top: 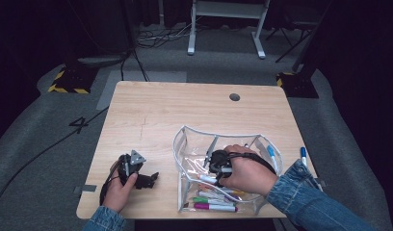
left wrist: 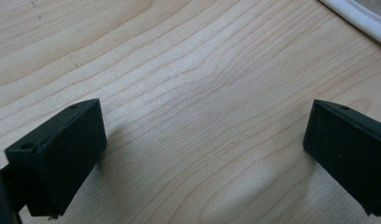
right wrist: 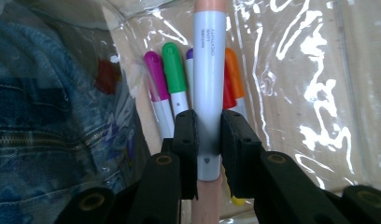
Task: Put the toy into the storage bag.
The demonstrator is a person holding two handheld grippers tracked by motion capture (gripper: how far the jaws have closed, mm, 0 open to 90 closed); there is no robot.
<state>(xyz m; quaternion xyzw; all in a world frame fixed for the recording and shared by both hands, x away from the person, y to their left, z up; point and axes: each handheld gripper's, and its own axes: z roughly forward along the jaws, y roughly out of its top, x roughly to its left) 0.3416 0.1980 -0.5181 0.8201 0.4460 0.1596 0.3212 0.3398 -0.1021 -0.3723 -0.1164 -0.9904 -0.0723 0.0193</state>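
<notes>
**Marker pinched inside the clear pouch**

Right gripper (right wrist: pixel 208 140) clamped on a white-barrelled marker (right wrist: pixel 208 84) with a peach cap, pads pressed against both sides of the barrel near its lower end. Held roughly in line with the jaws, cap pointing away from the camera. Seen from above, right gripper (top: pixel 217 163) down inside the open mouth of a clear plastic pouch (top: pixel 185 139) with a white rim, right hand (top: pixel 245 173) wrapped over it, denim sleeve (top: pixel 305 197) trailing off towards the lower right.

More markers lying on the pouch floor just behind the held one: magenta-capped (right wrist: pixel 153 74), green-capped (right wrist: pixel 173 70) and orange-capped (right wrist: pixel 234 74), side by side and touching or nearly so. Another blue-capped marker (top: pixel 303 155) resting on the table (top: pixel 161 110) just outside the pouch, at its right edge.

Left gripper (top: pixel 137 171) well apart from the pouch, low over bare wood near the front left of the table, gripped by the left hand (top: pixel 120 190). Jaws spread wide in the left gripper view (left wrist: pixel 205 140), only wood grain between them, a strip of white pouch rim (left wrist: pixel 361 18) in the upper right corner.
</notes>
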